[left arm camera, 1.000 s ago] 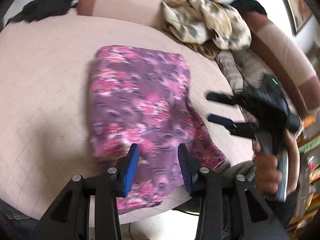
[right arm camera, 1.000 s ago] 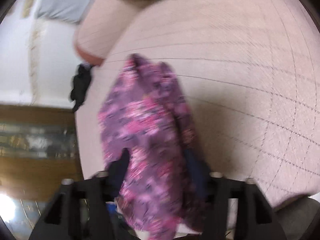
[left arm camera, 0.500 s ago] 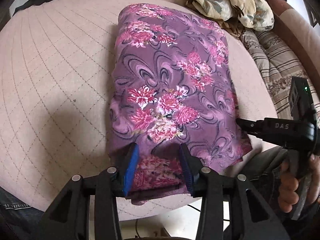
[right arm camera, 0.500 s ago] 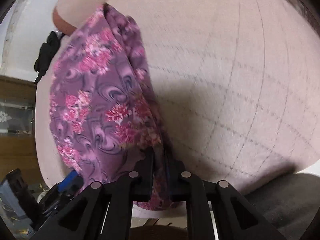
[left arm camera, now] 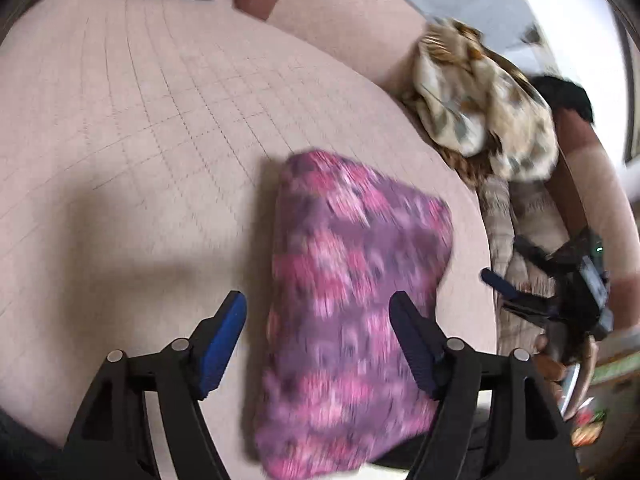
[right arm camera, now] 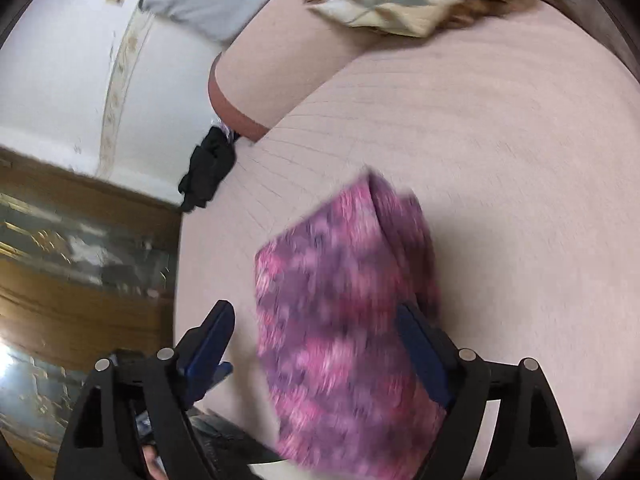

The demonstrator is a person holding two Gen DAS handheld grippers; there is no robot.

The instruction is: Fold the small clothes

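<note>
On the pink quilted cushion [left arm camera: 160, 128] lies the folded purple floral garment [left arm camera: 352, 280], below both claws; left gripper [left arm camera: 318, 340] and right gripper [right arm camera: 316, 344] have just been opening, jaws wide, gripping nothing.

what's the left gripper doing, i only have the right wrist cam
Observer: The left gripper is open. Its jaws have just opened, and the folded purple garment lies between them, not pinched.
Operator: anything off the cushion's right side
Observer: A striped cloth lies along the cushion's right edge, below the beige floral pile.
Operator: how does my right gripper look from outside
Observer: The right gripper is held in front of that striped cloth, to the right of the garment. Its jaws have just opened, with nothing gripped between them.
</note>
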